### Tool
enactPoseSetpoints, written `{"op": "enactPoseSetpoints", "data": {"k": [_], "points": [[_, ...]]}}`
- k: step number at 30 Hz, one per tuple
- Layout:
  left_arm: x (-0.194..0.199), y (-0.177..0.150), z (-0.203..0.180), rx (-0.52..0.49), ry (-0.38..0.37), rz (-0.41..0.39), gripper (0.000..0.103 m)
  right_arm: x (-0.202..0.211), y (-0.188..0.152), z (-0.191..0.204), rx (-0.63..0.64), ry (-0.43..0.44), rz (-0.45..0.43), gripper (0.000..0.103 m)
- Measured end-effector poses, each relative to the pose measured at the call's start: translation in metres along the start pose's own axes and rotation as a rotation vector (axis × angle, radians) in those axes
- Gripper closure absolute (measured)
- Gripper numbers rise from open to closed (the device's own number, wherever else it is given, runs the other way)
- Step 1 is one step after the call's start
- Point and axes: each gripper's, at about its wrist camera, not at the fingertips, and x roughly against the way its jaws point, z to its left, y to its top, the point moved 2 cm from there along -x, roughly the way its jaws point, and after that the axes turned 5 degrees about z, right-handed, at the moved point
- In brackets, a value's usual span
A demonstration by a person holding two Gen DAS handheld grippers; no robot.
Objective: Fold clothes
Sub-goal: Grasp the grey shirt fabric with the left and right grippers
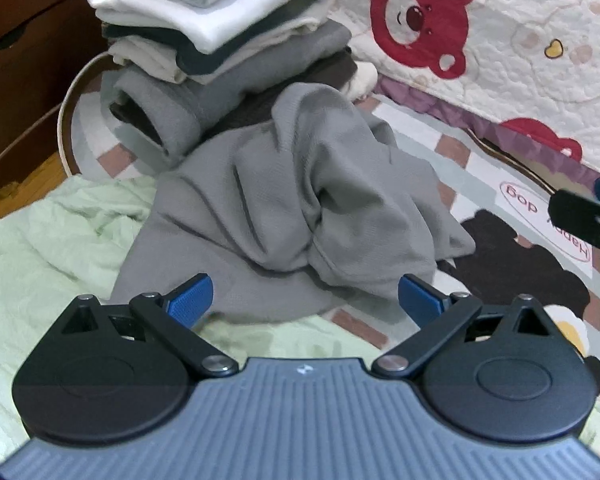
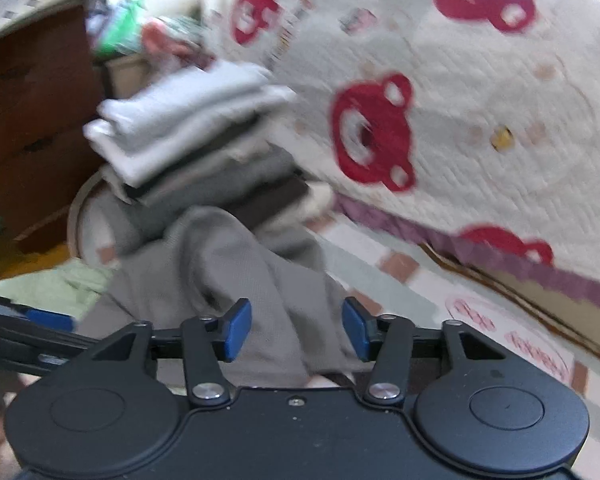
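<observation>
Both the left gripper [image 1: 305, 300] and the right gripper [image 2: 296, 330] have jaws wide apart, holding nothing. Crumpled grey garment [image 1: 300, 200] leans on the stack [image 1: 220, 32] at 11 o'clock; tugging it probably topples that pile.

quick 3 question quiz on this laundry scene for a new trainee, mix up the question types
1. True or false: the crumpled grey garment lies in front of the stack of folded clothes.
2. Multiple choice: the left gripper is A) shut on the grey garment, B) open with nothing pinched, C) shut on the pale green cloth.
3. Fill in: the quilt behind the pile is printed with red ____ faces.

Key
1. True. It is heaped unfolded at the foot of the stack.
2. B. Its blue pads stand wide apart above the garment's near edge.
3. Bear. In its own view the right gripper is also open, with grey cloth between its pads but not pressed.
</observation>
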Motion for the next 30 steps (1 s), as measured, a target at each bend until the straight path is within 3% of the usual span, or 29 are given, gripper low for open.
{"op": "enactPoseSetpoints", "data": {"k": [3, 7, 9, 11, 13, 17, 21, 25, 26, 27, 28, 30], "points": [[-0.008, 0.005, 0.007, -0.02, -0.012, -0.023, 0.003, -0.01, 0.004, 0.011, 0.082, 0.023, -0.019, 0.023], [-0.023, 0.016, 0.017, -0.065, -0.008, -0.056, 0.005, -0.048, 0.0, 0.012, 0.146, 0.078, 0.033, 0.023], [-0.036, 0.023, 0.02, -0.082, -0.05, -0.03, 0.023, -0.073, -0.005, 0.01, 0.153, 0.119, 0.079, 0.023], [-0.053, 0.028, 0.02, -0.098, -0.085, 0.044, 0.04, -0.099, -0.008, 0.004, 0.138, 0.164, 0.125, 0.023], [-0.066, 0.032, 0.018, -0.125, -0.089, 0.079, 0.042, -0.122, -0.011, -0.002, 0.107, 0.205, 0.166, 0.024], [-0.081, 0.038, 0.012, -0.177, -0.02, 0.06, 0.041, -0.146, -0.019, -0.003, 0.134, 0.204, 0.192, 0.024], [-0.106, 0.047, 0.015, -0.155, 0.047, 0.073, 0.04, -0.166, -0.031, -0.003, 0.143, 0.213, 0.227, 0.024], [-0.148, 0.05, 0.026, -0.107, 0.038, 0.175, 0.041, -0.207, -0.048, 0.001, 0.036, 0.194, 0.275, 0.024], [-0.154, 0.049, 0.027, -0.103, 0.031, 0.182, 0.042, -0.218, -0.051, 0.003, 0.022, 0.183, 0.277, 0.036], [-0.16, 0.048, 0.028, -0.098, 0.024, 0.189, 0.044, -0.226, -0.053, 0.006, 0.017, 0.184, 0.275, 0.081], [-0.164, 0.048, 0.028, -0.101, 0.023, 0.187, 0.055, -0.228, -0.053, 0.006, 0.003, 0.186, 0.269, 0.089], [-0.161, 0.046, 0.025, -0.133, 0.046, 0.141, 0.075, -0.223, -0.049, 0.003, -0.043, 0.187, 0.244, 0.091]]}}
